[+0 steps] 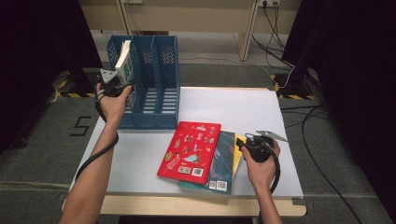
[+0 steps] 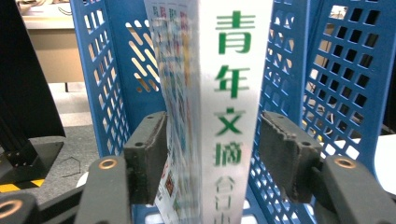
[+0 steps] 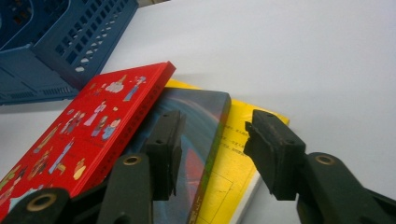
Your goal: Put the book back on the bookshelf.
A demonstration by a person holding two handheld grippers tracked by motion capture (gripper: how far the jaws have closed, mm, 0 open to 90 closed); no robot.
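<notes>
Left gripper view: left claw point(image 2: 212, 154) spread around white book point(image 2: 231, 107), pads clear of it, spine upright with green lettering; book's top and foot cut off. High view: book stands in leftmost bay of blue file rack point(image 1: 159, 84). Right claw point(image 3: 212, 149) spread above stacked books point(image 3: 187, 135) on bench point(image 1: 140, 154).

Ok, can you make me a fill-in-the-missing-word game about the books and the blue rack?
1. The white book stands in the ____ slot of the blue rack.
2. The top book of the pile on the table is ____.
3. The yellow book lies at the ____ of the pile.
4. The left gripper has its jaws ____ around the white book.

Missing words: left; red; bottom; open
</notes>
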